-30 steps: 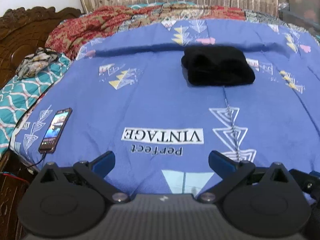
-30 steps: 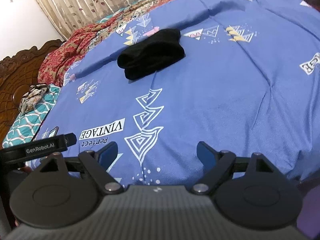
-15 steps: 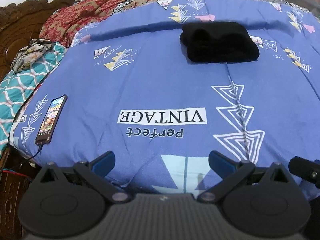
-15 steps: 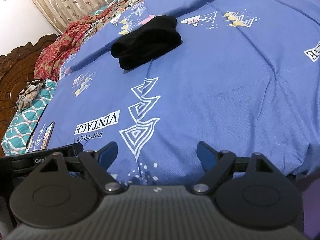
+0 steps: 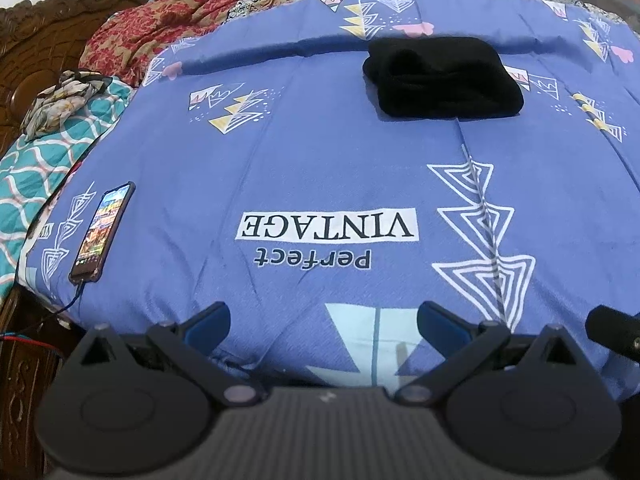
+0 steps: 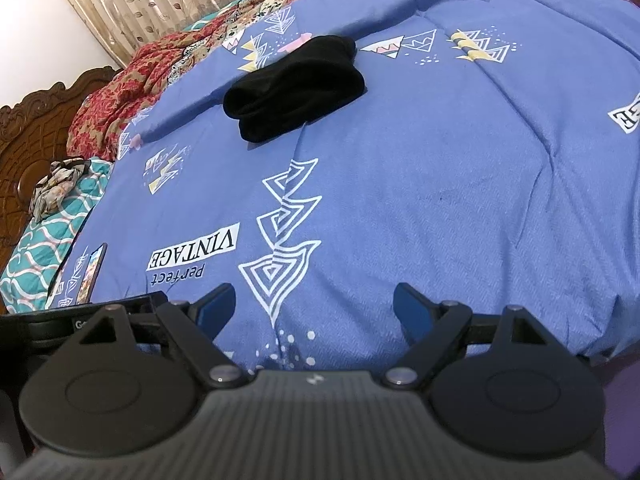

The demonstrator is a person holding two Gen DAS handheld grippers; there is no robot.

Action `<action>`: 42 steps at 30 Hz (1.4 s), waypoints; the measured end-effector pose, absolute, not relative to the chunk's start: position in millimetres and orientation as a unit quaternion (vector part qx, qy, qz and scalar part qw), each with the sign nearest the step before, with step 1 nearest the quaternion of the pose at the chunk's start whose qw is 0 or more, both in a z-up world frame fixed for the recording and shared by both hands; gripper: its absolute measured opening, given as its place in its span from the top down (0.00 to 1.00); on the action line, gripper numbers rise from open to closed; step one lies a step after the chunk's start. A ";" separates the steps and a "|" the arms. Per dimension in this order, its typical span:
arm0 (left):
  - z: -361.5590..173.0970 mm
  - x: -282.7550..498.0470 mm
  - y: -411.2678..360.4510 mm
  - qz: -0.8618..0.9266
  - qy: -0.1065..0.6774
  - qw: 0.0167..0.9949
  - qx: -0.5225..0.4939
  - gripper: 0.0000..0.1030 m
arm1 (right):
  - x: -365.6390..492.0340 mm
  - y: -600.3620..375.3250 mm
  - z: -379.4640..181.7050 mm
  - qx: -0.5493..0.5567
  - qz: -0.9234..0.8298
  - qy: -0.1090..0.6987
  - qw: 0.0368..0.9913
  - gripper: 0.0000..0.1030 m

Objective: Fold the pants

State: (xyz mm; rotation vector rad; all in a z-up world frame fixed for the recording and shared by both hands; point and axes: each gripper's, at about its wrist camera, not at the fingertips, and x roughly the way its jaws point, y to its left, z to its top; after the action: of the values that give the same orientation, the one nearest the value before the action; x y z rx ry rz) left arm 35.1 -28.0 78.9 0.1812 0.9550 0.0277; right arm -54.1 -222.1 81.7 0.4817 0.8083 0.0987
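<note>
The black pants (image 5: 442, 78) lie folded in a compact bundle on the blue patterned bedspread (image 5: 320, 168), toward the far side of the bed. They also show in the right wrist view (image 6: 294, 88). My left gripper (image 5: 324, 326) is open and empty, low over the near edge of the bed, far from the pants. My right gripper (image 6: 314, 308) is open and empty, also at the near edge, to the right of the left one. Part of the left gripper's body (image 6: 76, 326) shows at the left of the right wrist view.
A phone (image 5: 102, 232) with a lit screen and a cable lies at the bedspread's left edge. A teal quilt (image 5: 44, 160), a crumpled cloth (image 5: 60, 96) and a red floral blanket (image 5: 160, 36) lie left and behind. A carved wooden headboard (image 5: 36, 36) stands at the left.
Both grippers have tilted downward and drawn slightly closer to the bed; the curtain has slipped out of the left view. The pants have not moved. Both grippers stay open.
</note>
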 end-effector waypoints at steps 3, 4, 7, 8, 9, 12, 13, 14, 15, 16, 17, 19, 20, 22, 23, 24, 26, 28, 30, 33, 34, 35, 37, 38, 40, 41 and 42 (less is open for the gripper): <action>78.9 34.0 -28.2 0.014 0.459 0.884 0.086 0.00 | -54.8 -222.6 82.5 0.231 0.048 0.387 0.891 0.15; 78.8 33.7 -28.4 0.014 0.459 0.884 0.086 0.00 | -55.1 -221.9 82.7 0.231 0.047 0.387 0.892 0.15; 79.0 32.6 -28.7 0.015 0.458 0.884 0.089 0.00 | -55.9 -220.9 84.1 0.232 0.042 0.383 0.893 0.15; 79.1 31.9 -28.8 0.016 0.457 0.885 0.090 0.00 | -56.4 -221.1 84.7 0.232 0.040 0.380 0.894 0.15; 79.2 31.4 -29.4 0.016 0.457 0.885 0.090 0.00 | -57.1 -220.9 84.9 0.232 0.038 0.379 0.895 0.15; 80.5 29.1 -30.9 0.017 0.452 0.887 0.094 0.00 | -57.3 -220.9 84.6 0.234 0.039 0.380 0.894 0.15; 81.3 28.1 -31.5 0.018 0.448 0.888 0.097 0.00 | -57.1 -220.4 84.5 0.234 0.039 0.381 0.894 0.15; 82.4 26.8 -32.4 0.017 0.444 0.890 0.099 0.00 | -57.1 -220.2 84.8 0.234 0.039 0.380 0.894 0.15; 83.3 25.8 -32.9 0.017 0.441 0.892 0.100 0.00 | -57.2 -219.3 85.5 0.233 0.039 0.379 0.895 0.15; 84.1 25.0 -33.4 0.016 0.439 0.893 0.100 0.00 | -57.5 -218.7 86.2 0.232 0.039 0.377 0.896 0.15; 84.9 24.7 -33.1 0.015 0.438 0.893 0.099 0.00 | -57.8 -218.7 86.7 0.232 0.038 0.376 0.896 0.15; 86.1 24.1 -32.7 0.014 0.435 0.895 0.098 0.00 | -58.5 -218.7 87.1 0.231 0.037 0.374 0.897 0.15; 86.5 23.6 -32.8 0.013 0.434 0.896 0.099 0.00 | -58.7 -219.0 87.4 0.230 0.035 0.373 0.898 0.15; 87.2 23.0 -33.2 0.011 0.431 0.897 0.099 0.00 | -58.8 -220.2 87.2 0.231 0.032 0.372 0.899 0.15; 87.7 22.5 -33.0 0.009 0.430 0.897 0.099 0.00 | -58.8 -220.4 87.2 0.231 0.032 0.372 0.899 0.15; 88.0 22.2 -33.3 0.008 0.430 0.898 0.099 0.00 | -58.9 -220.0 87.1 0.232 0.032 0.372 0.898 0.15; 88.4 21.3 -34.0 0.006 0.427 0.899 0.100 0.00 | -59.0 -219.2 87.5 0.232 0.032 0.371 0.899 0.15; 89.1 20.0 -35.0 0.004 0.423 0.900 0.101 0.00 | -59.3 -218.1 88.1 0.231 0.032 0.370 0.899 0.15; 89.7 18.7 -35.7 0.004 0.419 0.902 0.104 0.00 | -59.4 -217.6 88.3 0.231 0.031 0.369 0.900 0.15; 90.3 17.7 -37.2 0.003 0.416 0.903 0.106 0.00 | -59.8 -217.0 88.8 0.230 0.029 0.367 0.901 0.15; 90.2 17.7 -37.4 0.003 0.416 0.903 0.106 0.00 | -59.9 -217.4 88.7 0.230 0.028 0.367 0.901 0.15; 90.0 17.8 -37.3 0.004 0.416 0.903 0.106 0.00 | -60.0 -217.5 88.7 0.230 0.029 0.367 0.901 0.15; 89.7 18.1 -37.1 0.005 0.416 0.903 0.108 0.00 | -59.9 -217.4 88.6 0.230 0.029 0.367 0.901 0.15; 89.3 18.0 -37.1 0.006 0.416 0.903 0.108 0.00 | -60.0 -217.2 88.6 0.230 0.029 0.368 0.901 0.15; 89.0 17.7 -37.7 0.006 0.416 0.903 0.110 0.00 | -60.3 -216.4 88.6 0.229 0.029 0.369 0.901 0.15; 88.7 17.6 -37.9 0.006 0.416 0.902 0.110 0.00 | -60.4 -216.3 88.8 0.229 0.029 0.368 0.901 0.15; 88.7 17.8 -37.7 0.005 0.416 0.902 0.111 0.00 | -60.5 -216.0 88.8 0.229 0.029 0.368 0.901 0.15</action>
State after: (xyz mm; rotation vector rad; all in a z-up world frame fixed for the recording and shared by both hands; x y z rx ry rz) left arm 17.8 -37.7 88.7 0.2297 0.8610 0.0113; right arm -60.4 -216.0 88.8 0.4734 0.7612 0.0607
